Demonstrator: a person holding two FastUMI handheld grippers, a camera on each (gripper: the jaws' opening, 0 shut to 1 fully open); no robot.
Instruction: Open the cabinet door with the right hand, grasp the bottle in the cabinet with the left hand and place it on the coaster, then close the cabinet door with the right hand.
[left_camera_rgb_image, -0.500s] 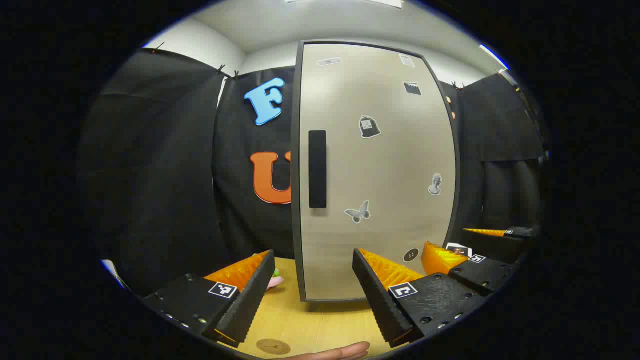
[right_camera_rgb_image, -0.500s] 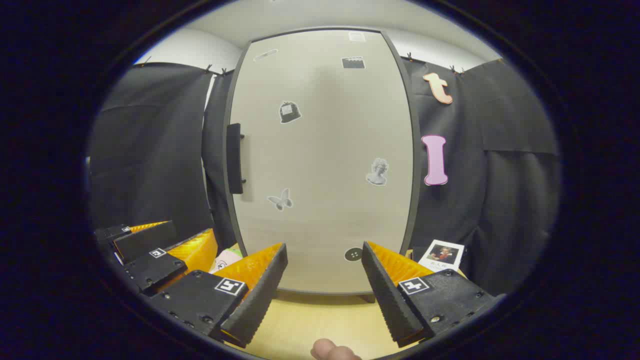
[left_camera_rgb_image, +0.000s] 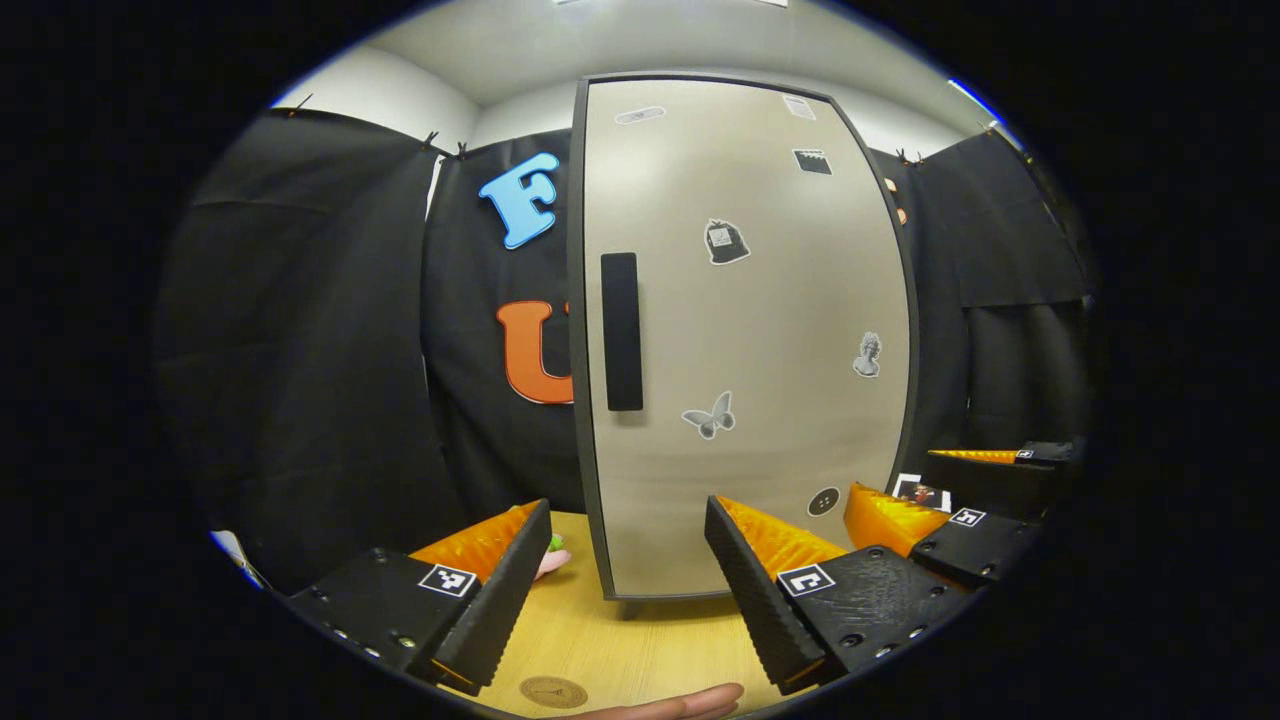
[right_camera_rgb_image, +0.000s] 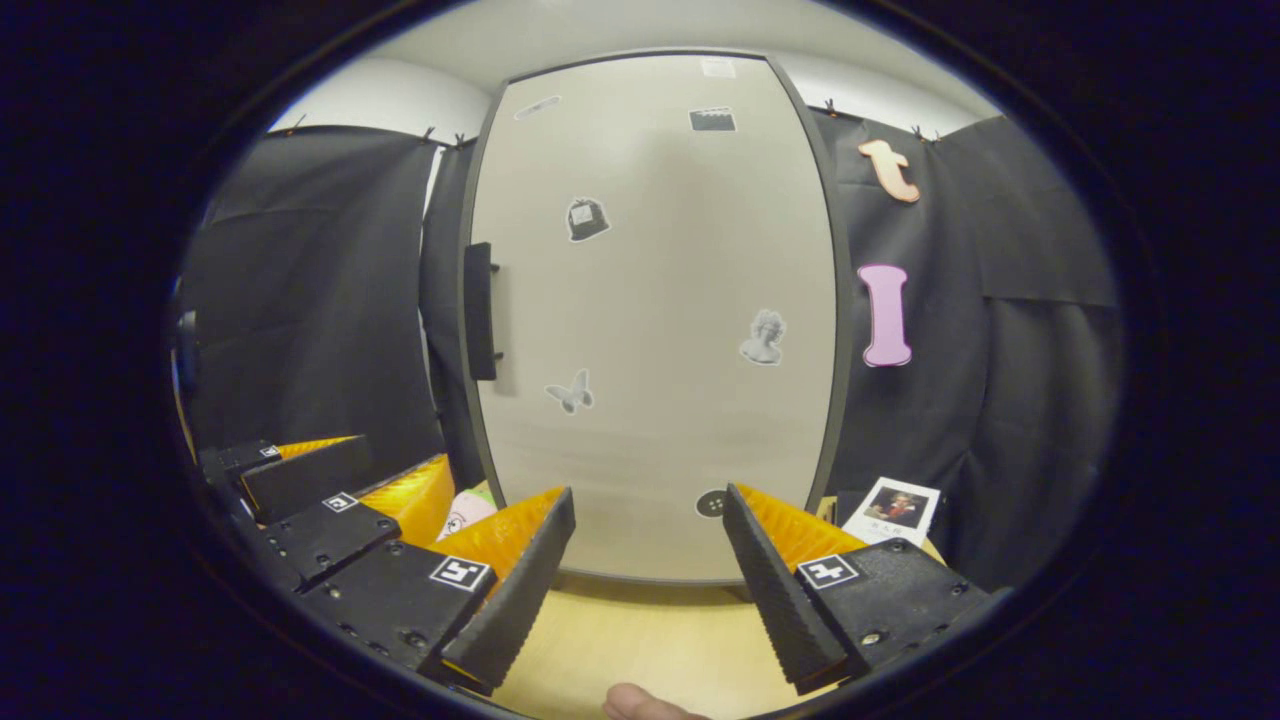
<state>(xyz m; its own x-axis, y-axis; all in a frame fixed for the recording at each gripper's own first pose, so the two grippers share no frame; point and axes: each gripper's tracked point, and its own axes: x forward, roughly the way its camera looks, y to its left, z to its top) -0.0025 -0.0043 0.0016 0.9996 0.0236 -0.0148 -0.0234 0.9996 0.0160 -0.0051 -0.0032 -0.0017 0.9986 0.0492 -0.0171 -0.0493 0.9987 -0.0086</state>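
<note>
Two handheld grippers hover side by side over a wooden table (left_camera_rgb_image: 640, 640), both facing a shut cabinet door (left_camera_rgb_image: 760, 330). Nearest the lens in the left gripper view, a fingertip edges in at the bottom rim, and just beside it the round coaster (left_camera_rgb_image: 552, 691) lies flat on the tabletop. The left gripper (left_camera_rgb_image: 625, 580) has its jaws wide apart and holds nothing; the right gripper (right_camera_rgb_image: 648, 575), level with it and just to its right, is likewise spread and empty. In the right gripper view a small pink item (right_camera_rgb_image: 465, 512) lies on the table between the two grippers, and a photo card (right_camera_rgb_image: 892, 508) leans against the black cloth to the right of the cabinet. Farther back, the pale door stands upright, dotted with small stickers, among them a butterfly (left_camera_rgb_image: 710, 417) and a bust (right_camera_rgb_image: 763, 337). Its dark vertical handle (left_camera_rgb_image: 621, 331) sits at the door's left edge, well apart from both grippers. The bottle cannot be seen behind the shut door.
</note>
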